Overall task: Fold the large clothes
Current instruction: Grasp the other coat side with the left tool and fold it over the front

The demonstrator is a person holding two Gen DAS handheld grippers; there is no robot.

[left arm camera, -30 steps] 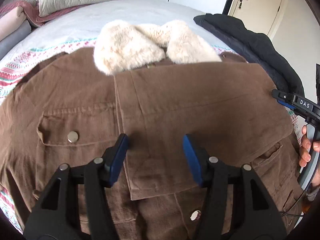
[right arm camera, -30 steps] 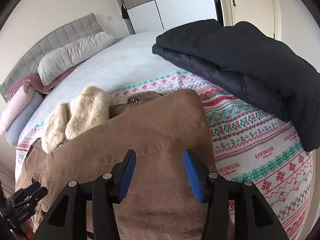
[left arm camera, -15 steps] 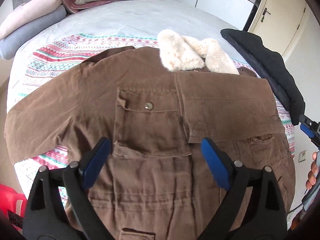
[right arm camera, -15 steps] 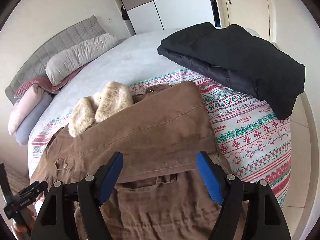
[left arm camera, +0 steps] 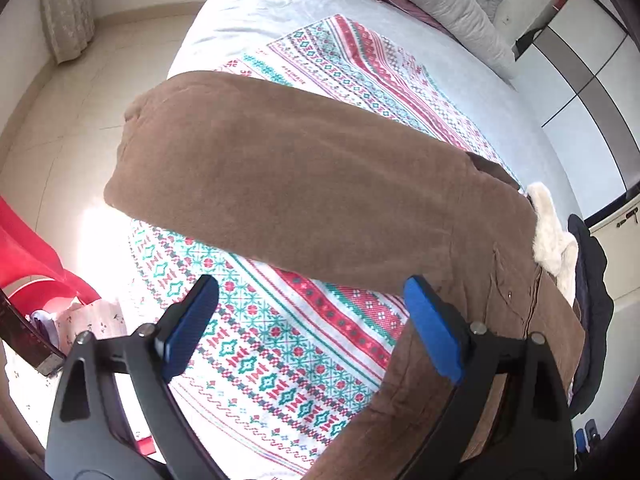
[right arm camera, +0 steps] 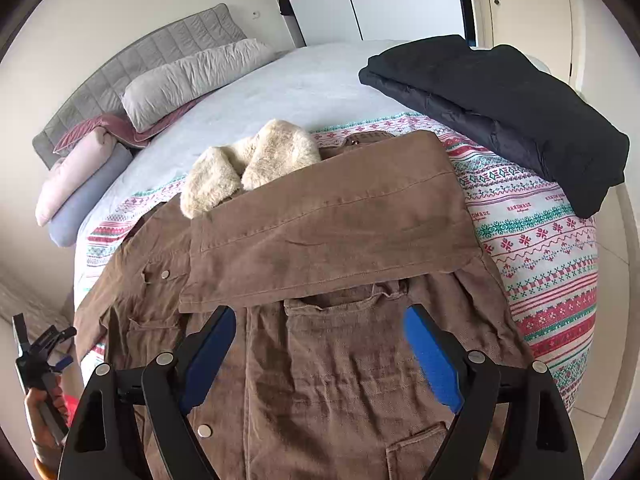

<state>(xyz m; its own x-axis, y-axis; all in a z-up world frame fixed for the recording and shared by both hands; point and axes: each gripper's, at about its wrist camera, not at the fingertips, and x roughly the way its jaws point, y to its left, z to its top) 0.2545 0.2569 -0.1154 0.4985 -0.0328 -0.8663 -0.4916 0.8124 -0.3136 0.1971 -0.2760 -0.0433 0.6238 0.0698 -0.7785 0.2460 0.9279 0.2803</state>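
Now my left claw (left arm camera: 308,328) has swung away from the coat's front and looks over its long sleeve (left arm camera: 288,188), which lies stretched out on the patterned blanket (left arm camera: 280,360). Both my claws are wide open and hold nothing. The brown coat (right arm camera: 320,360) lies flat on the bed, under my right claw (right arm camera: 316,352), with its other sleeve (right arm camera: 332,232) folded across the chest. Past the coat's fluffy collar (right arm camera: 248,164) sits a black folded thing (right arm camera: 500,108), maybe a jacket.

Open left claw (left arm camera: 310,330), brown coat sleeve (left arm camera: 288,184)
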